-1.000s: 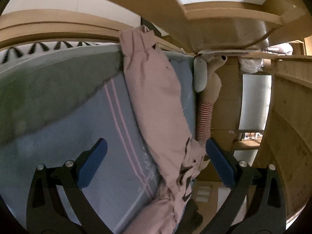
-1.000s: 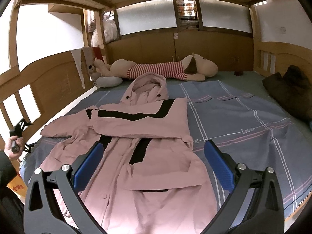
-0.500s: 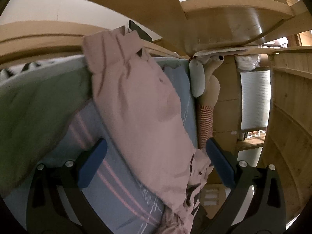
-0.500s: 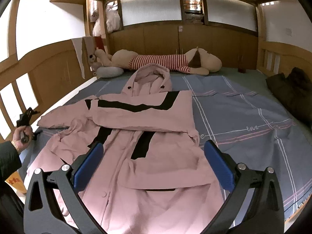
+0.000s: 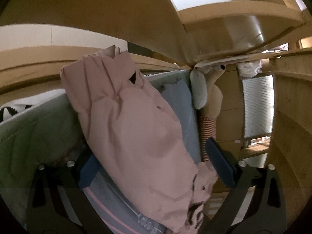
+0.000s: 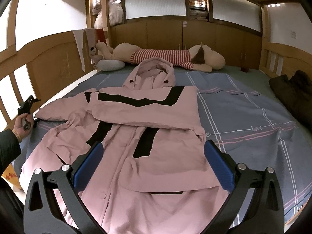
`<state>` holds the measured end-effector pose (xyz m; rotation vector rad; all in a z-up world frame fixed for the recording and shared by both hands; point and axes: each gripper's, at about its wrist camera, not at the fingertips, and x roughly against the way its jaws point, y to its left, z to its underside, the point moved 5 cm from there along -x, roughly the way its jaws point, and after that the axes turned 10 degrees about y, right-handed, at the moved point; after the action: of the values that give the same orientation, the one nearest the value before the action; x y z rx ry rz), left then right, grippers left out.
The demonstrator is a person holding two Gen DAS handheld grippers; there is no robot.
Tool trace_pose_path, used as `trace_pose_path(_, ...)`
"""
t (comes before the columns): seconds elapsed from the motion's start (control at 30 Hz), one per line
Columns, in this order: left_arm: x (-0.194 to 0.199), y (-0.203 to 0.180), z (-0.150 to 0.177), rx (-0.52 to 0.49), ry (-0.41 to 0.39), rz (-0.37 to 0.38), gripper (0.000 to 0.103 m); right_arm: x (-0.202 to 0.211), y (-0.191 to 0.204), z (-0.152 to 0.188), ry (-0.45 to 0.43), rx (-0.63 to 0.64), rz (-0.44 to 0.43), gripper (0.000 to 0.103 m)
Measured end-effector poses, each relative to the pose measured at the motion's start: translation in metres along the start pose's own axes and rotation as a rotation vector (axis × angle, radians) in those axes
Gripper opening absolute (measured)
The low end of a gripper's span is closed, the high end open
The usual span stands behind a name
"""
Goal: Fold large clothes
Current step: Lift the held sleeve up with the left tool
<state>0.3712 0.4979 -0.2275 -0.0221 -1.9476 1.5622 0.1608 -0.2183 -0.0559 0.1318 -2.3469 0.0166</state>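
A large pink hooded coat with black stripes lies face up on the bed, its right sleeve folded across the chest and its left sleeve stretched toward the bed's left edge. My right gripper is open above the coat's lower front. My left gripper is open, rolled sideways at the bed's left edge, with the pink sleeve lying between its blue fingers. The hand holding it shows in the right wrist view.
A long plush dog in a striped shirt and a grey pillow lie at the bed's head. A dark garment lies at the right edge. Wooden rails enclose the blue striped sheet.
My left gripper has moved in along the sleeve, which now fills the space between its fingers. My right gripper has moved forward a little over the coat. Both stay open.
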Motion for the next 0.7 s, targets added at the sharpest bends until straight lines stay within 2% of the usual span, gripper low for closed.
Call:
trace_pose_path(0.07, -0.004, 0.002, -0.001, 0.005, -0.016, -0.061, 0.080, -0.003, 0.003, 0.000, 0.003, 0.005, 0.004, 0.102)
trace_pose_path(0.13, -0.007, 0.013, -0.002, 0.023, -0.032, -0.133, 0.034, -0.004, 0.004, 0.000, 0.005, 0.008, 0.007, 0.102)
trace_pose_path(0.17, -0.009, 0.019, -0.002, 0.039, -0.036, -0.146, 0.027, -0.006, 0.005, 0.000, 0.007, 0.010, 0.008, 0.102)
trace_pose_path(0.2, -0.009, 0.026, -0.001, 0.066, -0.050, -0.082, 0.015, -0.006, 0.005, 0.001, 0.009, 0.012, 0.010, 0.102)
trace_pose_path(0.23, -0.008, 0.030, 0.000, 0.079, -0.070, -0.030, 0.011, -0.007, 0.006, 0.001, 0.011, 0.014, 0.012, 0.102)
trace_pose_path(0.27, -0.008, 0.032, 0.000, 0.075, -0.081, -0.022, 0.010, -0.008, 0.007, 0.002, 0.013, 0.016, 0.014, 0.102)
trace_pose_path(0.43, -0.007, 0.018, -0.001, -0.004, -0.097, -0.051, 0.003, -0.014, 0.012, 0.004, 0.025, 0.036, 0.027, 0.102)
trace_pose_path(0.5, -0.005, 0.010, 0.000, -0.054, -0.112, -0.057, 0.003, -0.015, 0.013, 0.005, 0.027, 0.042, 0.034, 0.102)
trace_pose_path(0.7, 0.004, -0.005, 0.002, -0.098, -0.141, -0.050, 0.003, -0.014, 0.011, 0.005, 0.021, 0.032, 0.037, 0.102)
